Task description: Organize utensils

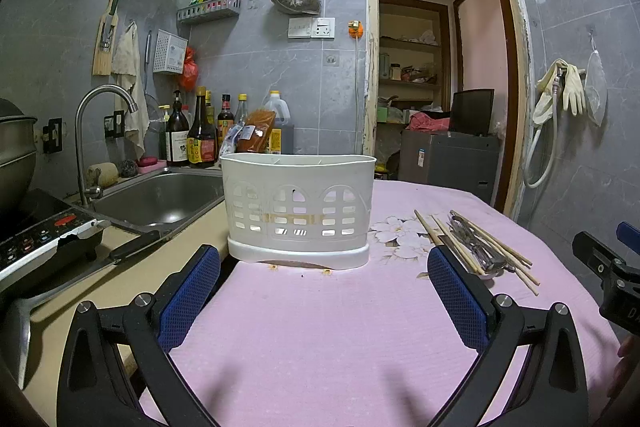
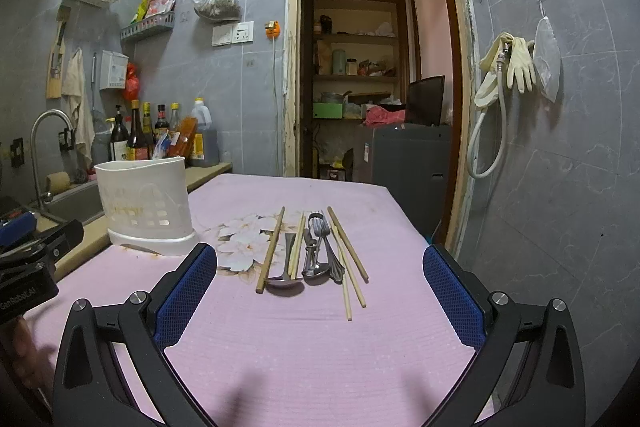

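Both claws wide, empty: left claw point(image 1: 324, 291) faces white caddy point(image 1: 298, 211) mid-frame, right claw point(image 2: 320, 287) faces chopsticks and cutlery pile point(image 2: 316, 253) on pink desk point(image 2: 300, 347).

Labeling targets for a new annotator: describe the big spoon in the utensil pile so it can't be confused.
Find the pink cloth covering the table; past its flower print lies a row of utensils. The big spoon lies near the row's left end, between two wooden chopsticks. It alone has a wide round steel bowl, nearest the camera, far larger than the cutlery bundle to its right.
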Available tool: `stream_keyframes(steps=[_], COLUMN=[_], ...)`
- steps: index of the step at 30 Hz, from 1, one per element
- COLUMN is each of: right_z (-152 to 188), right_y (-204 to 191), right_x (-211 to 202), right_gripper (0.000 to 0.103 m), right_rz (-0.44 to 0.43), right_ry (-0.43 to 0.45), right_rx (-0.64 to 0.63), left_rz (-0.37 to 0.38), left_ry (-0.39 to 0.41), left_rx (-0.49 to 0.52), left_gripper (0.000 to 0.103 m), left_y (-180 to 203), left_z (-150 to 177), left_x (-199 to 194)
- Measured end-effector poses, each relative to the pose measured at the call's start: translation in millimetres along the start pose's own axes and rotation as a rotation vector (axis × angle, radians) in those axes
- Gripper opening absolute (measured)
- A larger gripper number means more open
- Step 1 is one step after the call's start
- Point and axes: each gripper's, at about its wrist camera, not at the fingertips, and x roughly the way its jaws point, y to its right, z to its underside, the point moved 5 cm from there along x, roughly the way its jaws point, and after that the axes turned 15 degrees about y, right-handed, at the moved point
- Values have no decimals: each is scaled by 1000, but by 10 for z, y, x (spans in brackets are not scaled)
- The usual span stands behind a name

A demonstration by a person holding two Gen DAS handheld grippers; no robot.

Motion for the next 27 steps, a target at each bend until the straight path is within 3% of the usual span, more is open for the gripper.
stream_keyframes(steps=[27], right_z=[27], right_y=[-21], right_x=[16], right_gripper=[103], right_rz=[1], right_ry=[-10], right_rx=[0], left_rz=[1], left_ry=[-2], left_rx=[2], left_gripper=[102], left_y=[-1], left_z=[-4], left_x=[-1])
